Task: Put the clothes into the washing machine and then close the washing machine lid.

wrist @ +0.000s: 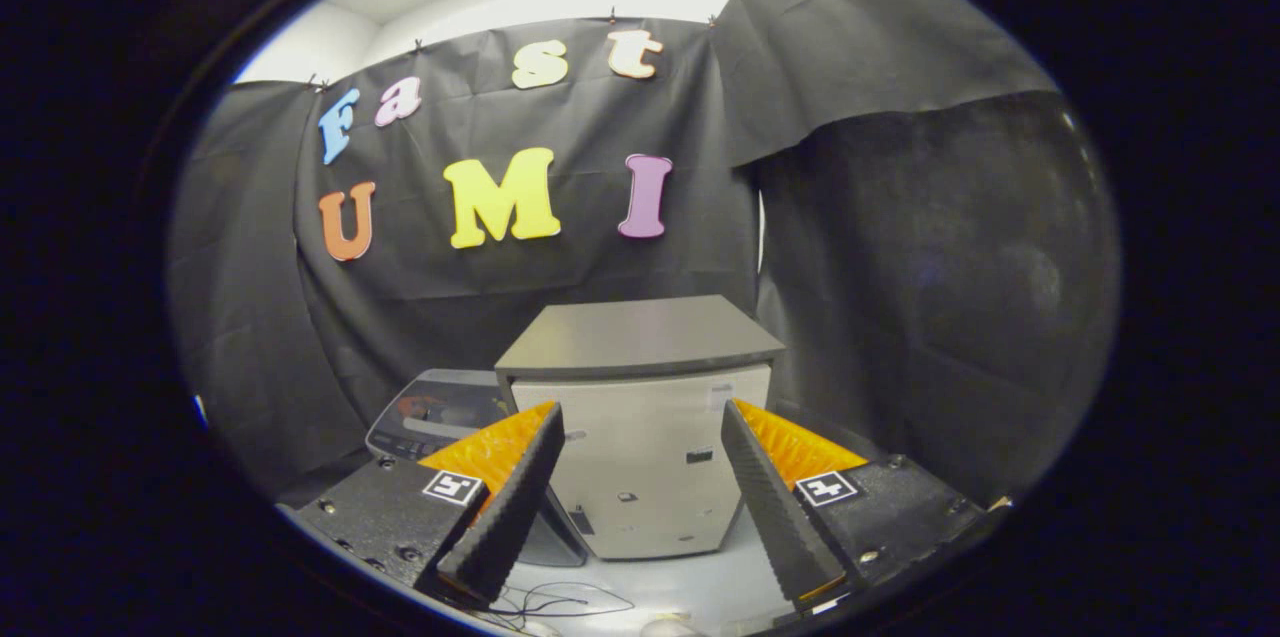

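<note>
Gripper: the gripper (640, 492) has its two fingers spread wide apart, holding nothing; both fingers reach up from about 6 o'clock, one toward 11 o'clock and the other toward 1 o'clock.
Finger markers: each finger base carries a small square black-and-white marker (452, 487), one on either side.
Cabinet: a pale box-shaped cabinet (640, 457) with a flat grey top stands straight ahead, at 12 o'clock from the fingers, seen in the gap between them and beyond their tips. Its front panel faces the camera and has a few small dark marks and a small label that cannot be read.
Washing machine: a low rounded appliance (435, 412) with a grey rim and a dark, glassy upper surface sits just beside the cabinet, at about 10 o'clock from the gripper, partly hidden behind one finger. It looks like the washing machine; whether its lid is up or down cannot be told.
Clothes: a reddish patch shows at the appliance's dark surface, too unclear to name.
Table: the white surface (700, 587) runs under the cabinet and the fingers.
Cable: a thin dark cable (560, 602) lies looped on the table at 6 o'clock, near the finger bases.
Backdrop: black cloth (900, 267) hangs behind and beside the cabinet.
</note>
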